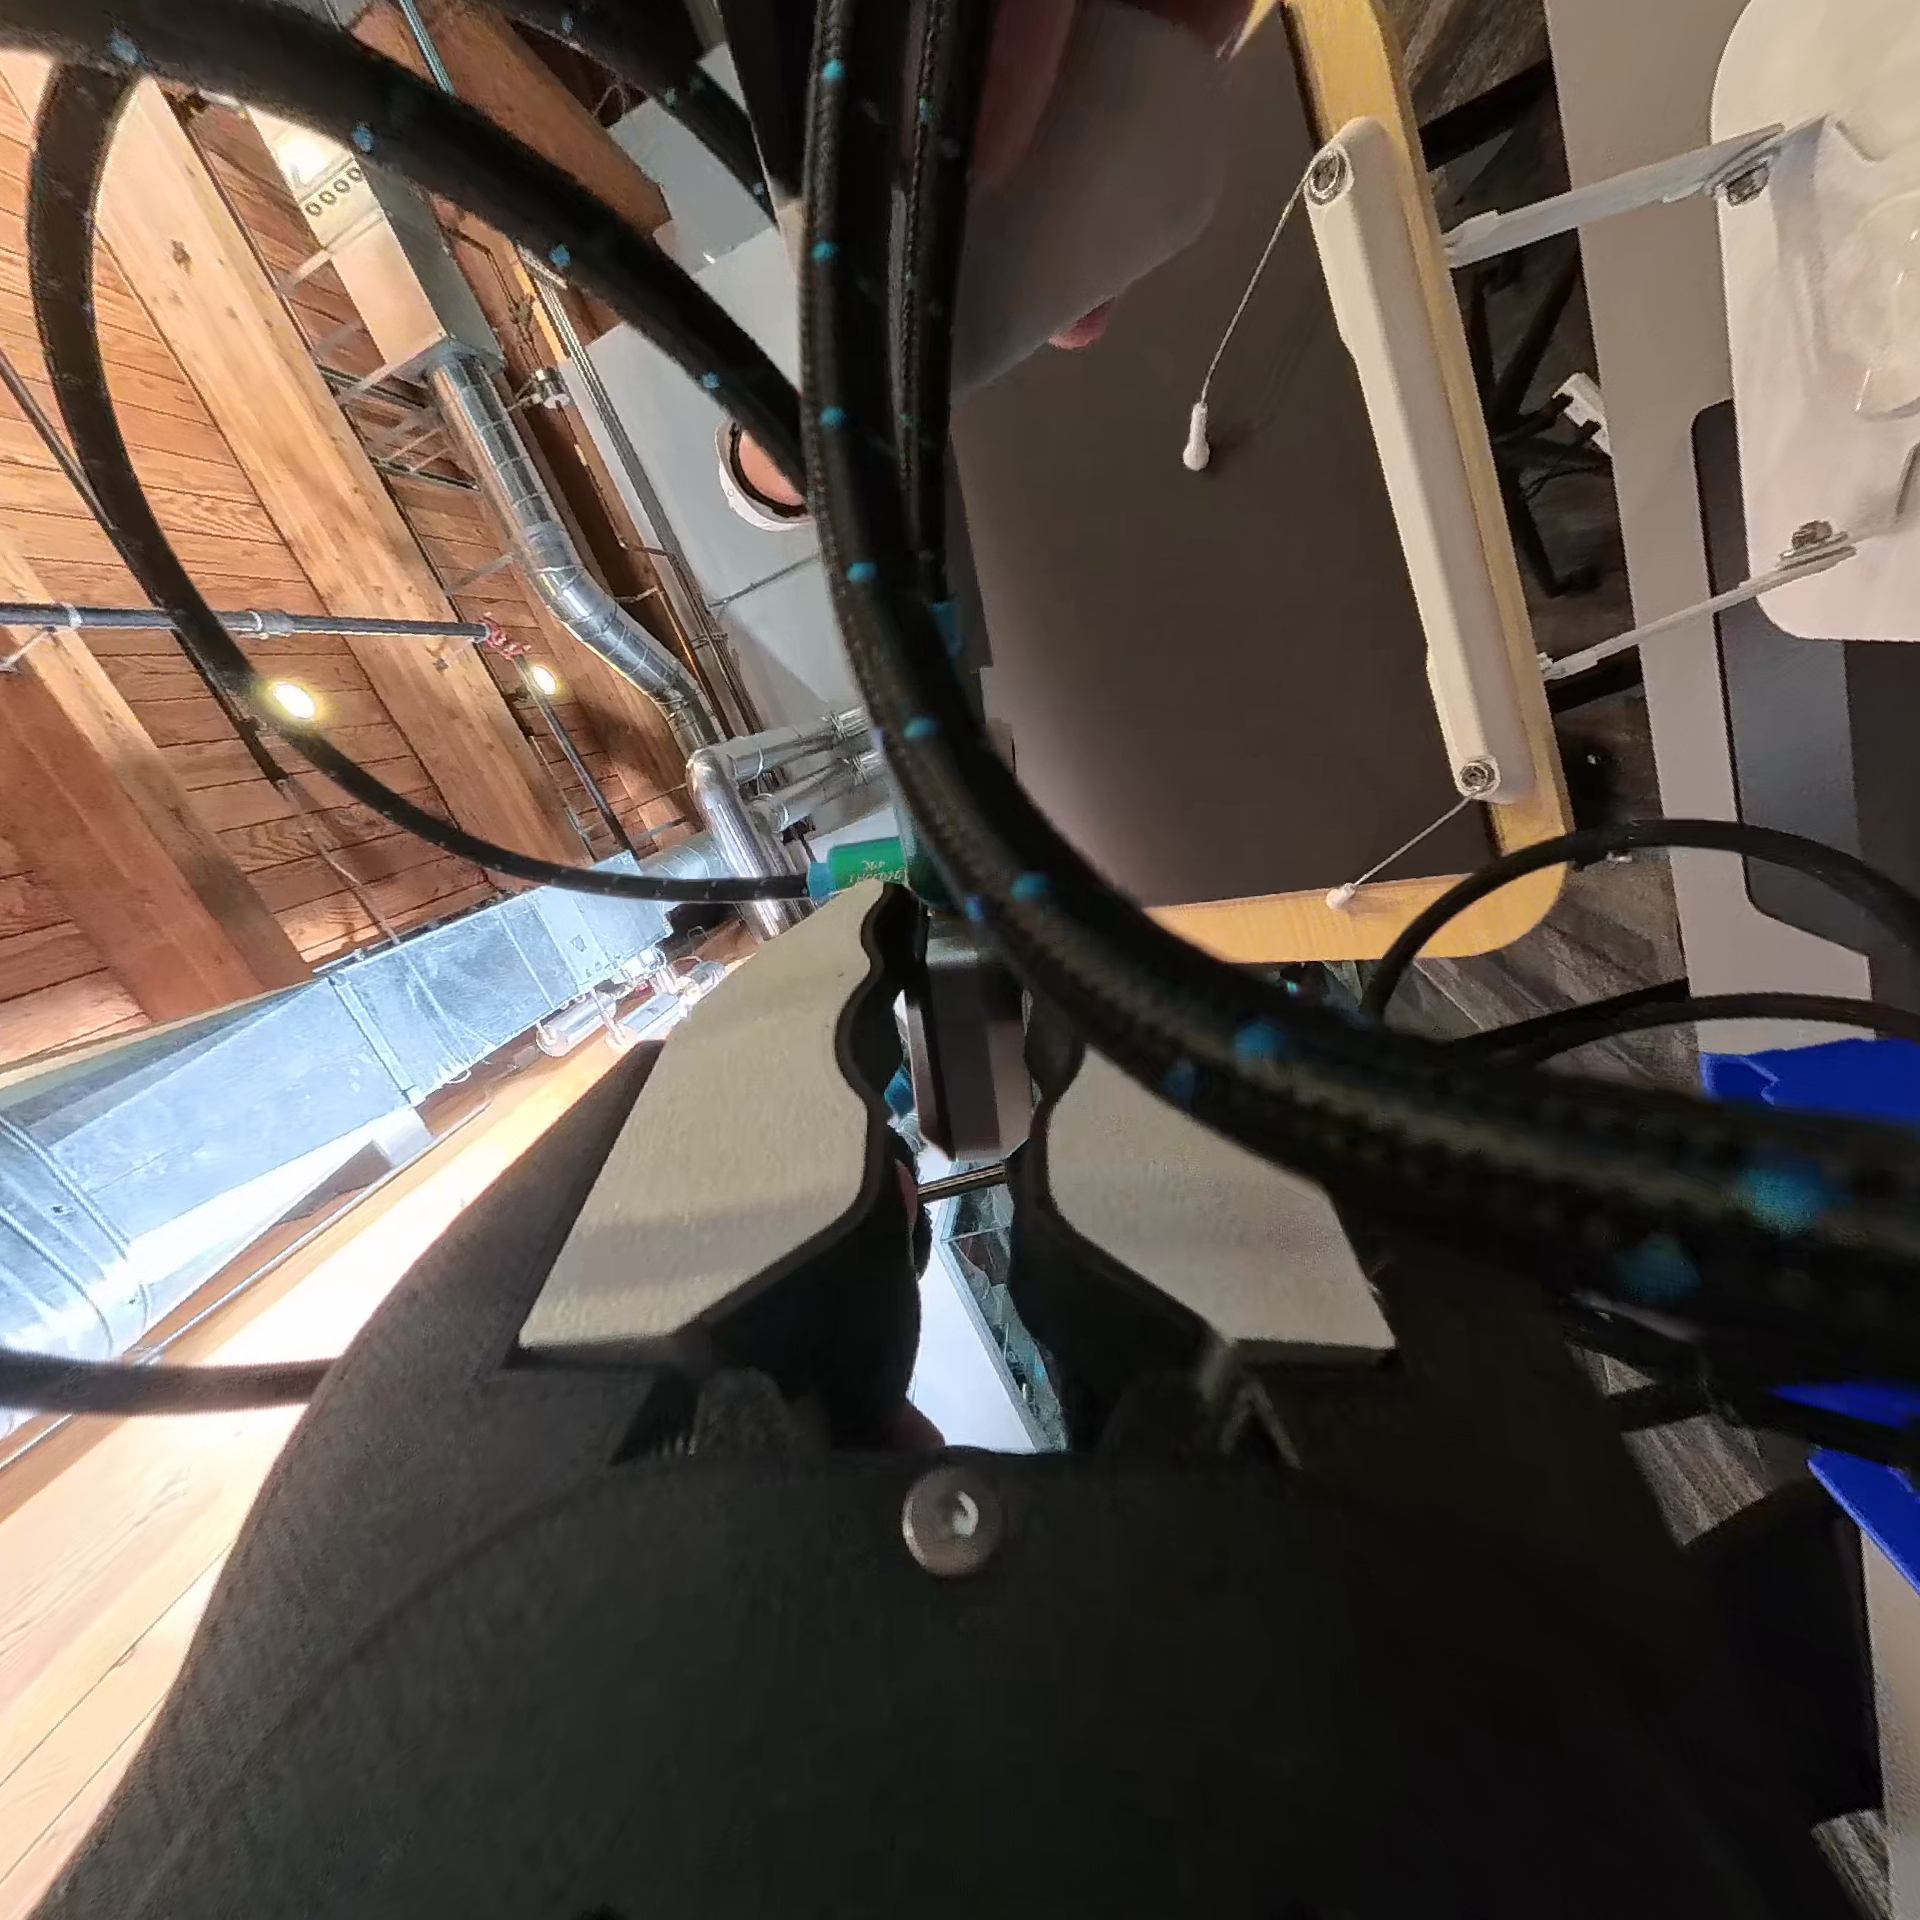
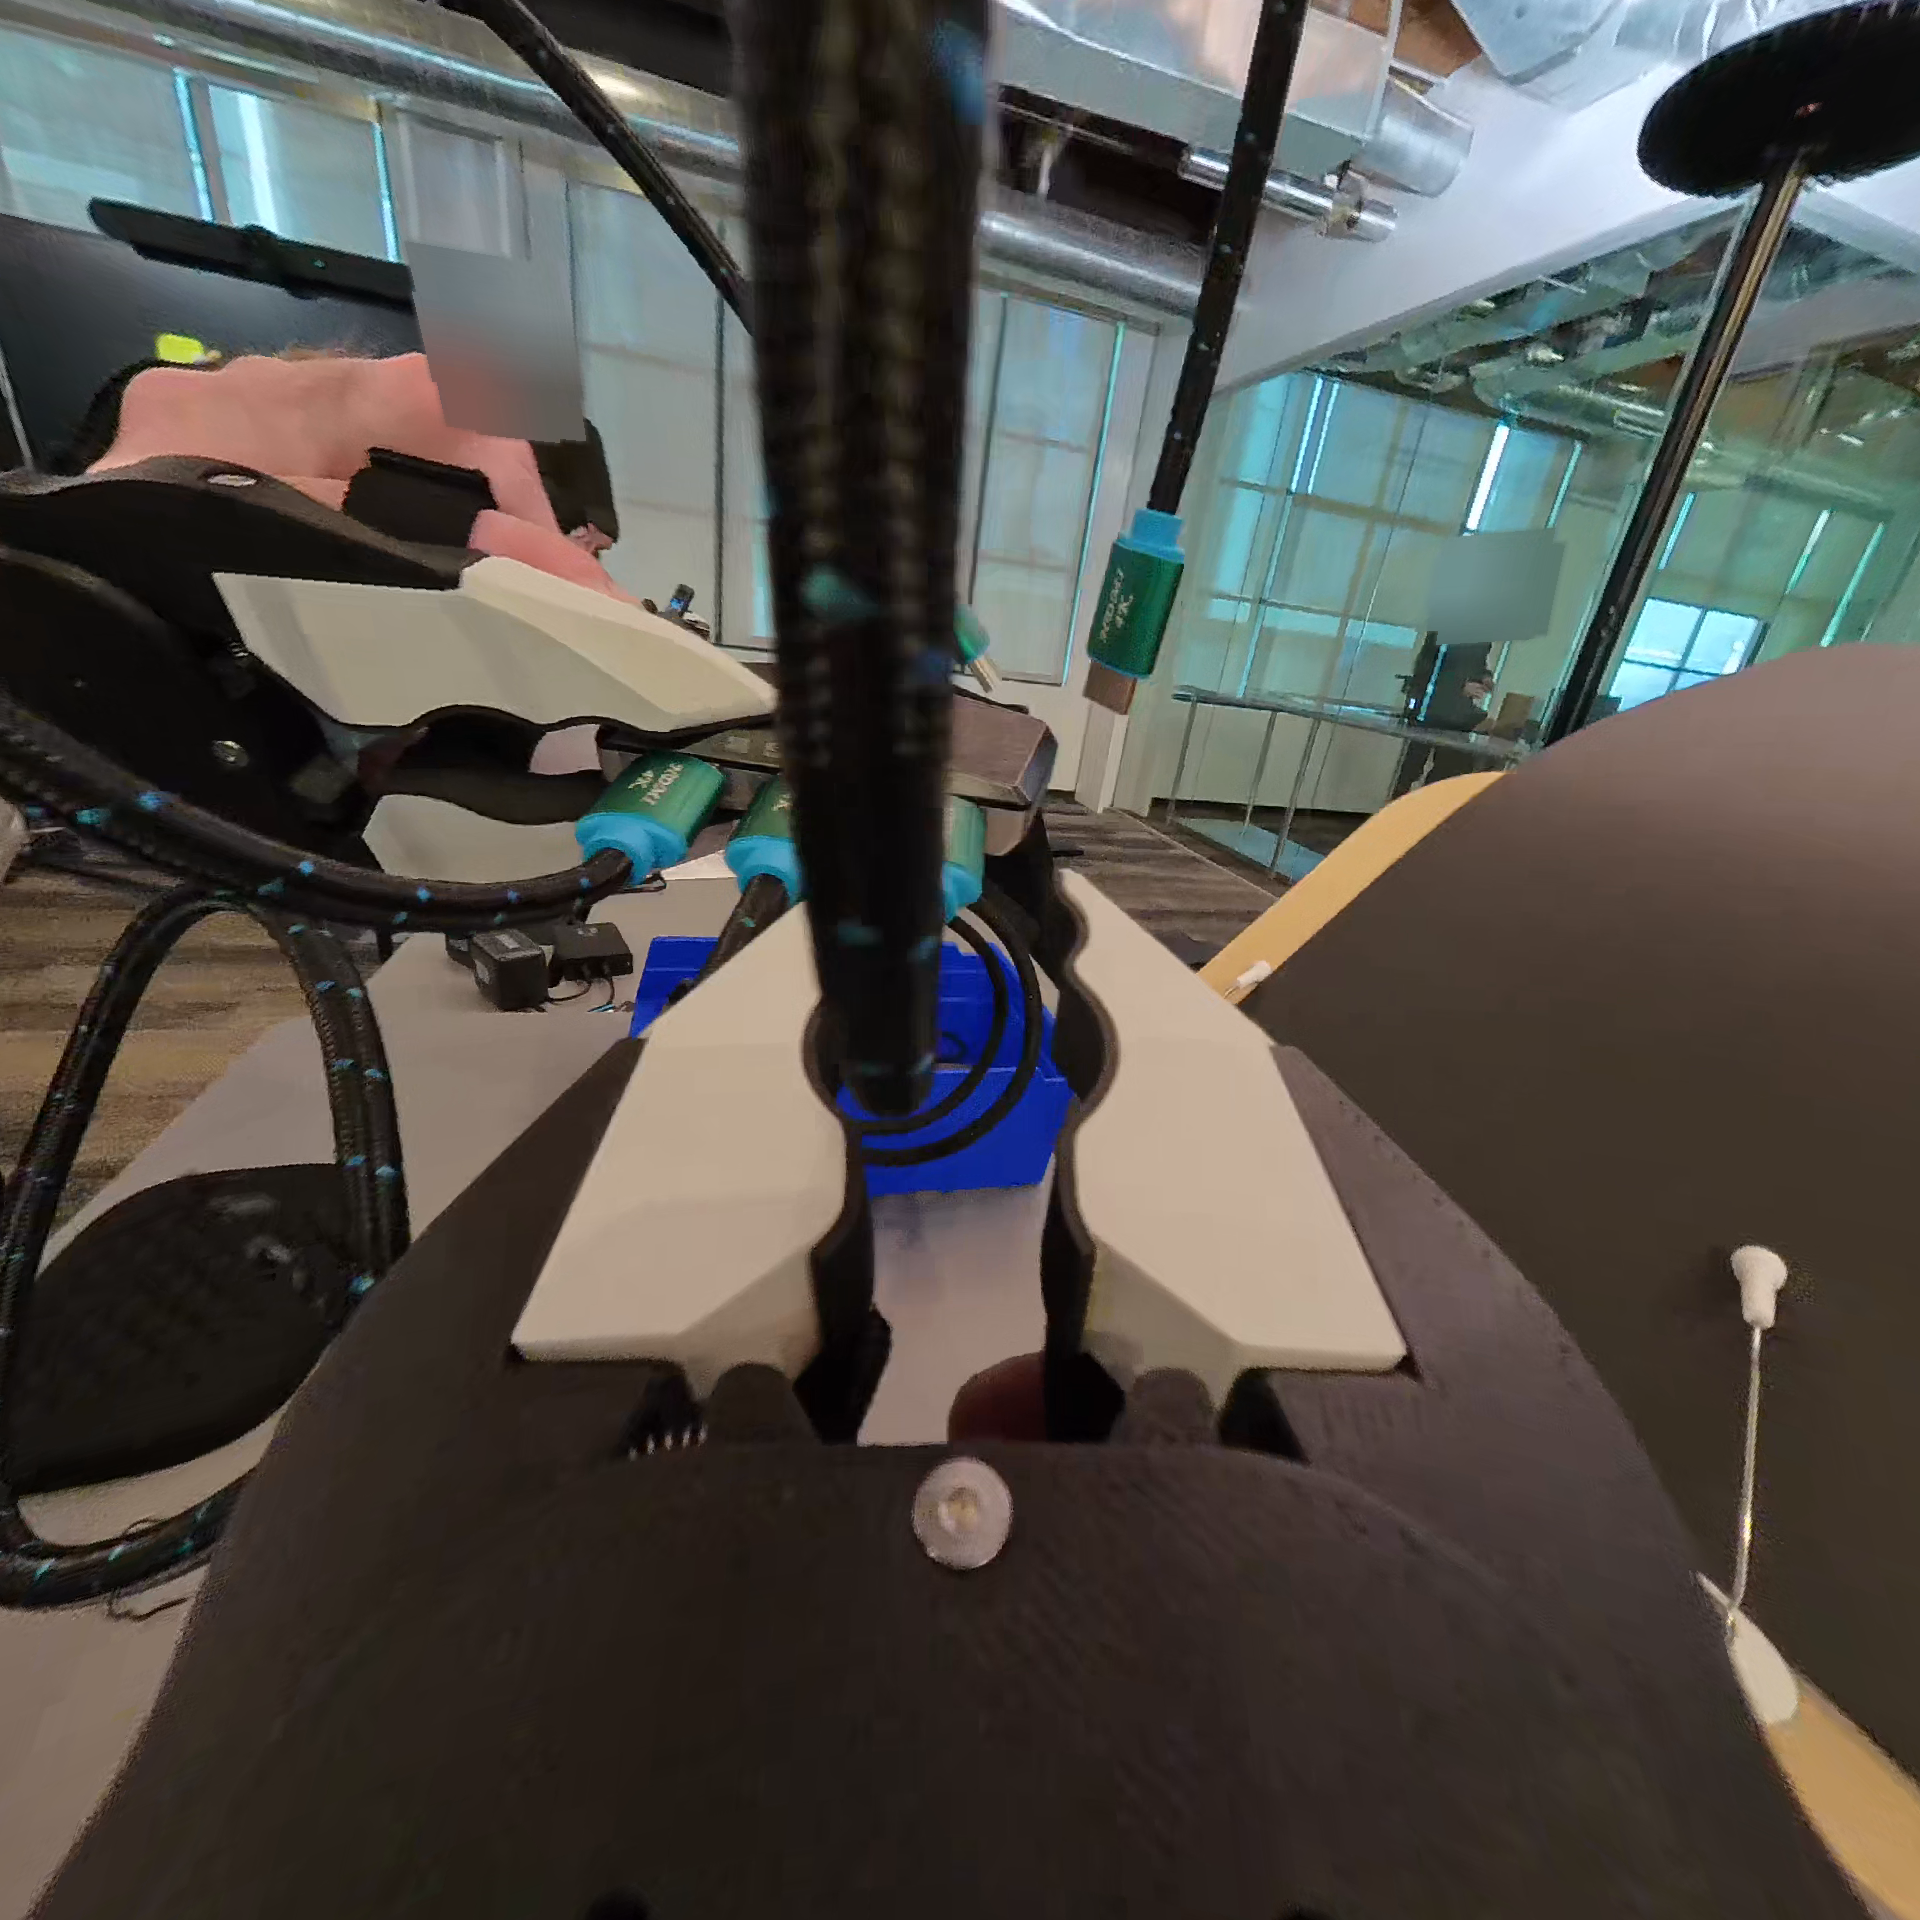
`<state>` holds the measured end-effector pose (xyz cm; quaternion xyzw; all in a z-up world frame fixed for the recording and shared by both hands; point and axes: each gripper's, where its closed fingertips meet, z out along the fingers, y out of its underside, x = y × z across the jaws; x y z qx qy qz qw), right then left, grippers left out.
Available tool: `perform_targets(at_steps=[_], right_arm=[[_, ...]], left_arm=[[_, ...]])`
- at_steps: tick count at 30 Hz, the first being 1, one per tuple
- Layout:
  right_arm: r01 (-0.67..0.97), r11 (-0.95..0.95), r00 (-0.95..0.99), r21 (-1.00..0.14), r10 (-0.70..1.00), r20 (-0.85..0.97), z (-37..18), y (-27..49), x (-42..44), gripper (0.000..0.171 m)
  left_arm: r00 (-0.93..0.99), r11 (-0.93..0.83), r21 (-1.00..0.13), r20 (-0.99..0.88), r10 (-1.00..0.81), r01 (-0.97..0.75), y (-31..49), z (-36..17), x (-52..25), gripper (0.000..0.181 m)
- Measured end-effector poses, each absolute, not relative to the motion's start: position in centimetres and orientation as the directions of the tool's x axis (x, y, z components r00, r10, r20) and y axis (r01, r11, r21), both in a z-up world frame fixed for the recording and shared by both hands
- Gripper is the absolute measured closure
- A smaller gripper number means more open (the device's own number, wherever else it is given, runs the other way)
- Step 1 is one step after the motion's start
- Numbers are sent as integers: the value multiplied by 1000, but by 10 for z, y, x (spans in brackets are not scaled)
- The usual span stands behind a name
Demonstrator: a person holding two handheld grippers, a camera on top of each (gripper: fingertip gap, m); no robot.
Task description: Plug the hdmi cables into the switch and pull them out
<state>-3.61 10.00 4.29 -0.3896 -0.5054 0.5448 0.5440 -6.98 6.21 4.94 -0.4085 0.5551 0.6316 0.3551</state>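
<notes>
Left tongs [image 1: 961, 977] clamped hard on the flat dark-grey metal switch box [image 1: 966, 1070], squeezing across its thin faces and holding it well clear of the pale grey table [image 2: 468, 1091]. Presumably held up like that to keep the port edge free and facing the other hand, and to let the leads dangle instead of snagging. Three green metal plugs with cyan collars [image 2: 649, 795] seated along the near edge of the box, black braided leads looping down and away. A fourth green plug [image 2: 1135, 608] hanging loose in the air just right of the box, touching nothing, bare metal tip down. Right tongs [image 2: 940, 935] parked low and close under the box, pointing forward and a bit up. Partly apart, with a thick black blue-flecked braided cable [image 2: 862, 520] running up through the gap against one finger. Looks more like resting than a real pinch. Left hand rolled over sideways, wrist camera staring at wooden ceiling and ducts. Blue plastic bin [image 2: 966, 1153] on the table behind. Guessing mid-cycle, loose plug either just out or next in.
</notes>
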Motion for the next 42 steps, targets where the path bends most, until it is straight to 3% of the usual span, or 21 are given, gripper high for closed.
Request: perform_targets(at_steps=[1,8,15,18,21,25,27,33,42], right_arm=[[-205,106,-113,-973,985,131,43,99,-35,146],[-240,164,-87,-957,978,190,45,96,-37,154],[-277,289,-9,-916,953,304,46,95,-39,149],[-236,505,44,-830,859,510,37,88,-37,155],[-137,731,140,-669,683,717,30,88,-35,153],[-67,848,156,-526,529,834,29,78,-36,144],[-65,866,124,-496,500,857,30,66,-38,159],[-55,886,103,-461,464,880,37,46,-42,162],[-168,783,87,-599,617,782,54,28,-43,163]], left_arm=[[-412,-129,409,-911,-4,-903,62,49,-69,162],[-397,-121,395,-918,-13,-911,63,50,-71,161],[-385,-107,389,-921,-55,-915,62,48,-74,162],[-412,-63,420,-905,-108,-905,58,41,-70,161],[-383,-25,391,-910,-160,-920,54,39,-68,162],[-372,78,364,-894,-248,-928,44,36,-61,160],[-326,94,312,-908,-264,-946,40,41,-59,161],[-247,125,218,-920,-306,-968,21,47,-60,161],[-183,66,171,-938,-295,-983,5,69,-57,156]])
